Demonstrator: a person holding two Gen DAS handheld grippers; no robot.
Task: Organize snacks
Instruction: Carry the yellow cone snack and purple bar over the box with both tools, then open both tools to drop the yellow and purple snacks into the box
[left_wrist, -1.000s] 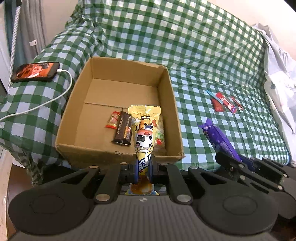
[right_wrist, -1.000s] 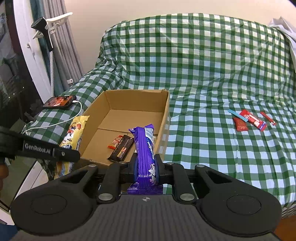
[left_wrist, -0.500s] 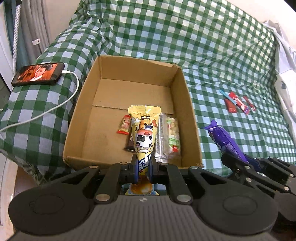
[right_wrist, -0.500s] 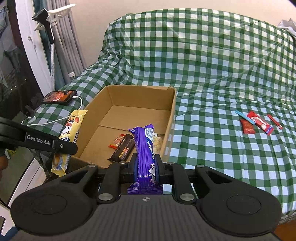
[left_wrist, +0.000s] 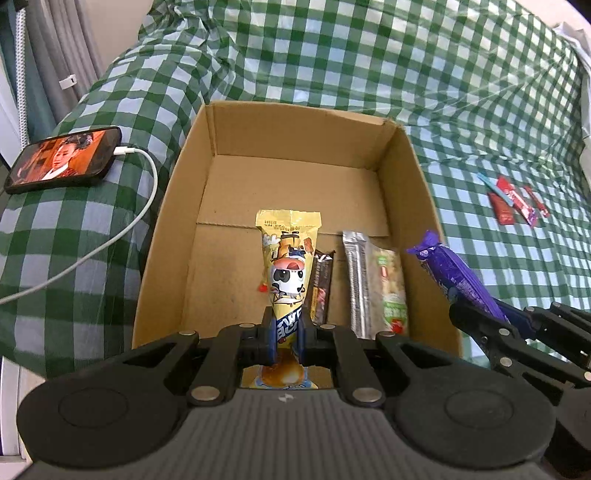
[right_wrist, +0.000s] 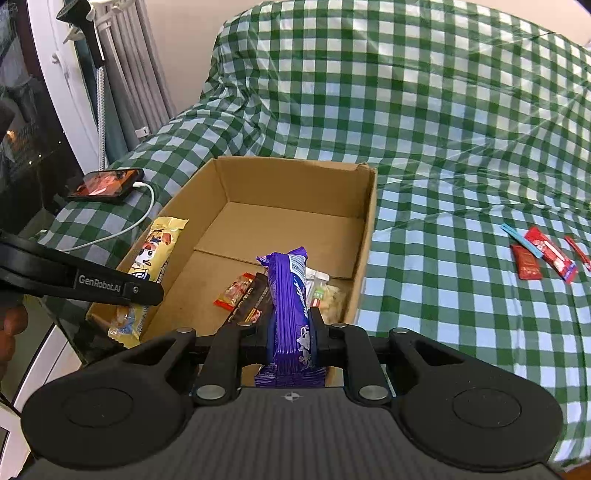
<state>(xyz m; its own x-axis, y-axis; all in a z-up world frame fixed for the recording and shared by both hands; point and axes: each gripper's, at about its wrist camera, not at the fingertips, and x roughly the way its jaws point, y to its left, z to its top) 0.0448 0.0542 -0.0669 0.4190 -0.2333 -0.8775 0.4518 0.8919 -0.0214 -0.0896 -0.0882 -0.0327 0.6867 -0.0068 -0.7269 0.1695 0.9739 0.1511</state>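
Above the near rim of the cardboard box (left_wrist: 173, 206), whose far half is bare: left gripper (left_wrist: 287, 334) fingers clamp the yellow snack pack (left_wrist: 286, 258); right gripper (right_wrist: 292, 341) fingers clamp the purple snack pack (right_wrist: 290, 295).

Green-and-white checked cloth (left_wrist: 369, 66), brown cardboard box (left_wrist: 173, 206). Yellow packet (left_wrist: 286, 266) with panda cartoon, 12 o'clock of black left gripper (left_wrist: 286, 334). Purple wrapper (right_wrist: 290, 295), white lettering. Red sachets (right_wrist: 543, 253) at 3 o'clock, one blue strip (right_wrist: 519, 240). White cable (left_wrist: 110, 236), black phone (left_wrist: 62, 158).

"GenRobot.AI" on the left claw (right_wrist: 142, 290)
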